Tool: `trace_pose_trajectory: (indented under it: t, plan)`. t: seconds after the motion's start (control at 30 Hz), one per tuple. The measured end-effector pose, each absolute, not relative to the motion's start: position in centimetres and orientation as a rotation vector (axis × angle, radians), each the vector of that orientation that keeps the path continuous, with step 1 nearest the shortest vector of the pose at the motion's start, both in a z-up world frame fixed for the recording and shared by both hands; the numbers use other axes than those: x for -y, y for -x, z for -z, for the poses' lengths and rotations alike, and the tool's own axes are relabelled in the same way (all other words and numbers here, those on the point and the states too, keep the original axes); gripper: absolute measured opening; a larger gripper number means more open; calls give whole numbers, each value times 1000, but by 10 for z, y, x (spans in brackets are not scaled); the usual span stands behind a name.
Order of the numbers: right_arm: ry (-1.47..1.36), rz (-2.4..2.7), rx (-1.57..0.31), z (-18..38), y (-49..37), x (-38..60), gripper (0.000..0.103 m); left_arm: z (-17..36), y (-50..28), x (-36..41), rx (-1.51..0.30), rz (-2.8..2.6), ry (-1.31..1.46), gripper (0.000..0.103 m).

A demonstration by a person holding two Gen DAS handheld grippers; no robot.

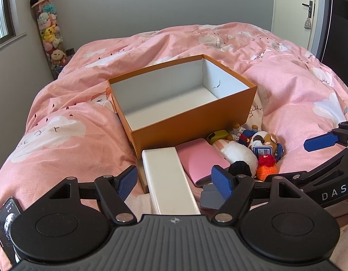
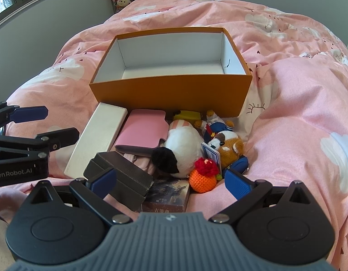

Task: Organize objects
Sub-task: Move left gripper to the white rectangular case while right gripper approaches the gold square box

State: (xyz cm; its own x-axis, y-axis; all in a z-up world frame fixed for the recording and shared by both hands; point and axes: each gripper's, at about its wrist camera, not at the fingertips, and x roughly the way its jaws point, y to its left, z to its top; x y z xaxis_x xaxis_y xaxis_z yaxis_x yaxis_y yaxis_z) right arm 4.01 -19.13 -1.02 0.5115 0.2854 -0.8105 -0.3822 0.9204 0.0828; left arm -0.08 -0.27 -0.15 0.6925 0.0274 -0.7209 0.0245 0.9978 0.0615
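- Left wrist view: I am looking at the orange box [image 1: 192, 122] lying on the pink duvet [image 1: 61, 117] with its white inside bare, so nothing is sitting in it yet and, by my judgement, the sorting is only starting.
- Everything to be sorted is waiting in a heap just in front of the box: the long white box [image 1: 167, 178], the pink case [image 1: 201, 160], the white plush with a black tip [image 1: 239, 158] and the orange crochet toy [image 1: 266, 167].
- My left gripper [image 1: 175, 180] is hanging wide open with the white box's near end between its blue pads, and I cannot tell whether either pad is touching it.
- Right wrist view: the box [image 2: 171, 90] is showing empty here too, with the heap still to be moved.
- My right gripper [image 2: 170, 181] is standing fully open, holding nothing, above a dark grey block [image 2: 122, 176] and a book [image 2: 167, 196], with the orange crochet toy [image 2: 202, 180] just inside its right pad.
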Motion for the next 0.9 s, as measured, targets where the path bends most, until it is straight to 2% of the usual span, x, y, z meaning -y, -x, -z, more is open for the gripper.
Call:
trace_pose_trajectory:
  t: [0.07, 0.23, 0.27, 0.33, 0.6, 0.8, 0.9]
  plan:
    - [104, -412, -956, 10, -42, 192, 102, 3, -1, 0, -818, 4, -54, 78]
    - [86, -436, -957, 10, -49, 194, 100, 8, -7, -13, -870, 7, -26, 66]
    - [89, -445, -954, 9, -52, 194, 97, 9, -8, -16, -875, 4, -20, 63]
    - [97, -465, -953, 9, -56, 191, 82, 10, -12, -20, -888, -1, -22, 59]
    - [112, -579, -998, 11, -84, 172, 52, 20, -29, -36, -958, 9, 62, 56]
    - [95, -682, -1030, 11, -101, 152, 50, 35, -44, -44, -1023, 7, 132, 56]
    - [128, -691, -1027, 16, -108, 143, 43, 46, -53, -52, -1067, 2, 196, 56]
